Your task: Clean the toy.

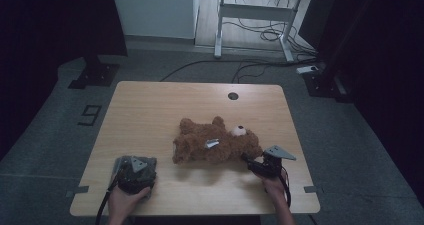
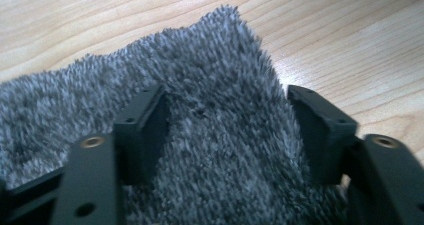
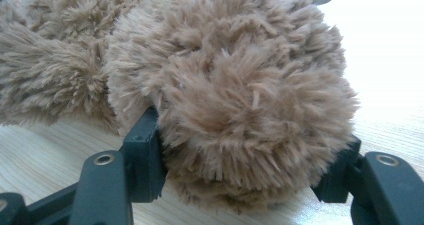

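High view has your left hand (image 1: 131, 197) coming in from the bottom edge near the front left corner of the worktop (image 1: 150, 110), wrapped around the left claw (image 1: 134, 171), which sits low over a grey fluffy cloth (image 1: 148, 166). Your right hand (image 1: 274, 186) reaches in from the bottom right, with the right claw (image 1: 248, 161) angled to the left toward a brown teddy bear (image 1: 215, 142) lying across the middle of the worktop.

Left gripper view shows your left claw (image 2: 227, 120) set wide, its jaws standing on either side of a raised fold of the grey cloth (image 2: 210, 75); the pile brushes both inner faces, yet I cannot tell whether the jaws actually press it. The cloth lies on the wood, bunched under the claw.

Right gripper view shows your right claw (image 3: 250, 160) also spread wide, with a rounded furry limb of the bear (image 3: 240, 85) filling the gap between the jaws. The fur touches both jaws, and the limb rests on the worktop (image 3: 45, 155). Whether it is squeezed, I cannot tell.
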The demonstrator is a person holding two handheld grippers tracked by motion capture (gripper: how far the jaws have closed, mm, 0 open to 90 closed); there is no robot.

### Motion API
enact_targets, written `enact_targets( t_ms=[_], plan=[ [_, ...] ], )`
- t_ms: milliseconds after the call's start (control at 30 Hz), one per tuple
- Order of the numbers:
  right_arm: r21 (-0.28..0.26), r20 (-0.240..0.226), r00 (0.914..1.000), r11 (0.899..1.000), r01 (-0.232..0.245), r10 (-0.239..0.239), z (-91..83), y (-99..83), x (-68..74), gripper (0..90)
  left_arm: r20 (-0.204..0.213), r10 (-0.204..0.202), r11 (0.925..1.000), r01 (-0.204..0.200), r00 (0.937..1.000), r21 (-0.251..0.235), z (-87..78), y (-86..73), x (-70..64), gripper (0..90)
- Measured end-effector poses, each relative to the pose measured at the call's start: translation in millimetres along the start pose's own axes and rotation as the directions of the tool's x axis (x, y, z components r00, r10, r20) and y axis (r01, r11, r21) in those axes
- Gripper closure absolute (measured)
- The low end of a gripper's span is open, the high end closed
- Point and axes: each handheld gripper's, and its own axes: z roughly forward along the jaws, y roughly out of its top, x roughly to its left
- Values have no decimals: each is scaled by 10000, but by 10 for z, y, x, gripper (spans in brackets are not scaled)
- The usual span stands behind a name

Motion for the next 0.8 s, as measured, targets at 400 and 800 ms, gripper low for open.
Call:
enact_targets(
  t_ms=[400,800],
  plan=[
    [-16,-85,9999,10000,-74,73,3,-7,-17,366,-13,549,9979,-549,9985,-336,-50,-39,72,723],
    [61,-42,9998,9998,-184,185,-39,-4,-5,292,2144,-201,9816,600,9765,-1810,-276,-3,196,777]
  ],
)
